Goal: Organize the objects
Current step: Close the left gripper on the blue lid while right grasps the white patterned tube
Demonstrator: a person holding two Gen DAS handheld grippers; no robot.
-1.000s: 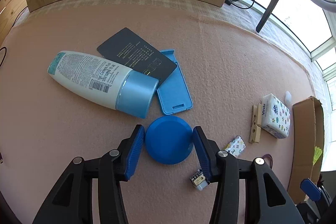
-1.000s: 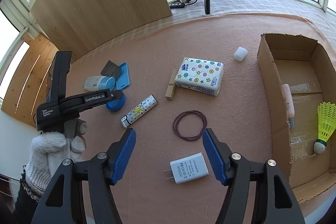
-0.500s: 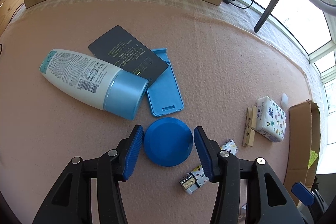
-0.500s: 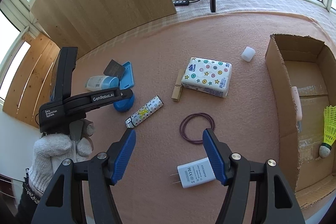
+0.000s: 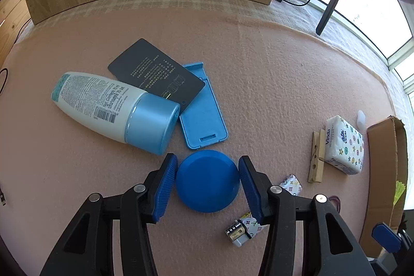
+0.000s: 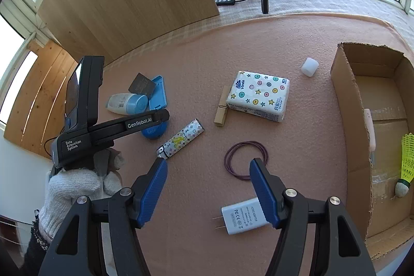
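Left gripper (image 5: 207,160): I see its jaws have just been closing a little. They stand about half open, and both blue pads appear to touch the rim of the blue disc (image 5: 207,185), which sits between them.
Blue disc: it lies flat on the pink mat (image 5: 284,69), in the same spot as a second ago. I judge the grip is only now being set and the lift is still to come.
Lighter (image 5: 245,226): it lies just beside the disc, partly behind the left gripper's far finger.
Bottle (image 5: 116,110): near the disc, on its side. A blue case (image 5: 204,115) and a dark card (image 5: 155,74) lie just past it.
Right gripper (image 6: 208,162): its jaws are held apart with nothing between them, and I see no change. It hangs well apart from the disc, above a white charger (image 6: 242,220) and a hair tie (image 6: 225,159).
Tissue pack (image 6: 258,95): farther from the disc than the lighter, with a clothespin (image 6: 222,107) against it.
Cardboard box (image 6: 346,100): farthest from the disc. I take it for the destination.
Left wrist view only: it shows me how the pads meet the disc's rim, and the print on the bottle and the card.
Right wrist view only: it shows me the gloved hand (image 6: 77,188) holding the left gripper, which hides most of the disc. It also shows the box's inside, where a shuttlecock (image 6: 406,162) already lies.
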